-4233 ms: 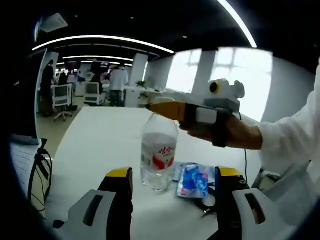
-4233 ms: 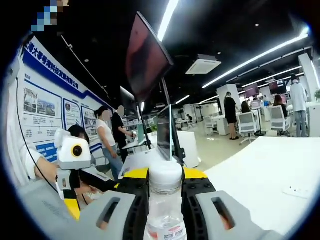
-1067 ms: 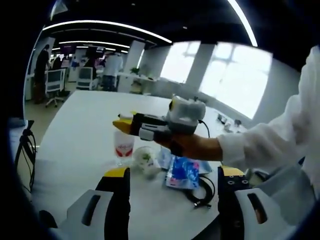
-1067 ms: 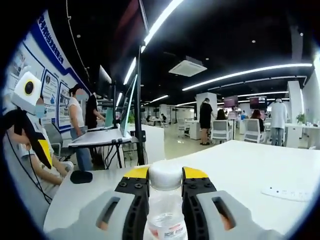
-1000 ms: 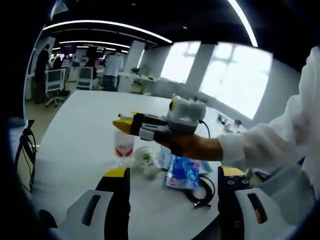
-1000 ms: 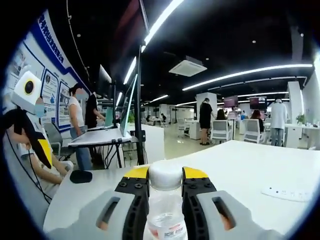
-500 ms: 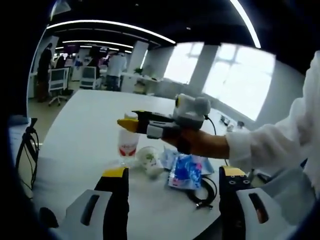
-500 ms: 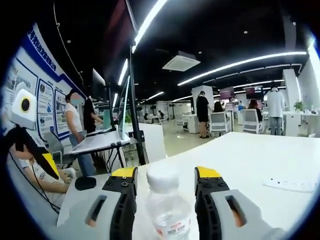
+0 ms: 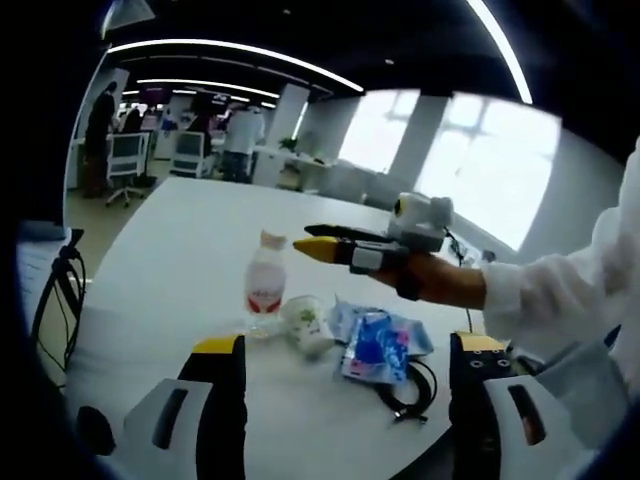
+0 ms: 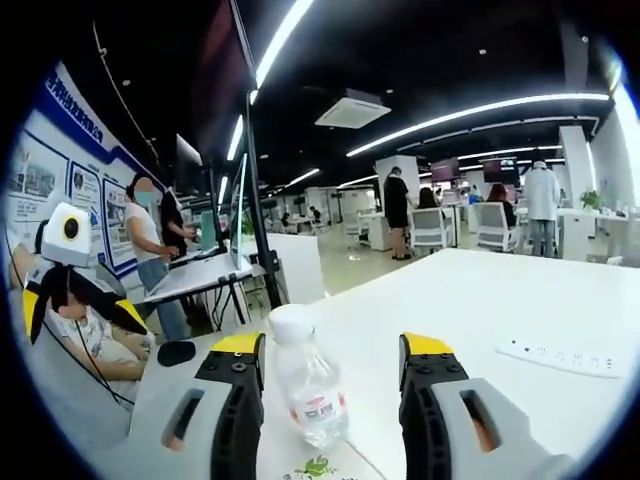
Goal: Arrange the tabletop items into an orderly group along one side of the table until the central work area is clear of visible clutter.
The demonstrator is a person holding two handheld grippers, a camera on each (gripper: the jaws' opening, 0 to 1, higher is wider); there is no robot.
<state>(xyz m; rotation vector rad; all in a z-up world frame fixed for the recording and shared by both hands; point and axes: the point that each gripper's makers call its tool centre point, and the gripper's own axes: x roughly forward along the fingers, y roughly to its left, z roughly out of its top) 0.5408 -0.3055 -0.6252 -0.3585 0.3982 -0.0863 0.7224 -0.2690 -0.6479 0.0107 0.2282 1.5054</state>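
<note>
Office lights run above a white counter [image 9: 170, 250]. On it the water bottle [image 10: 306, 392] stands just left of a tipped cup [image 9: 305, 324], blue packets [image 9: 375, 345] and a black cable [image 9: 412, 392]; grouping looks partly done. Right gripper [image 10: 330, 362] jaws stand wide around the bottle, untouching. Left gripper [image 9: 340, 350] jaws are wide, empty.

A clear bottle [image 9: 265, 283] with a white cap and a red-and-white label stands upright on the white table [image 9: 180, 250] (nothing grips it). Just beside it a small white cup [image 9: 306, 322] lies tipped over, then a blue packet [image 9: 378, 345] lying flat, with a black cable [image 9: 410, 392] coiled at its near edge.
</note>
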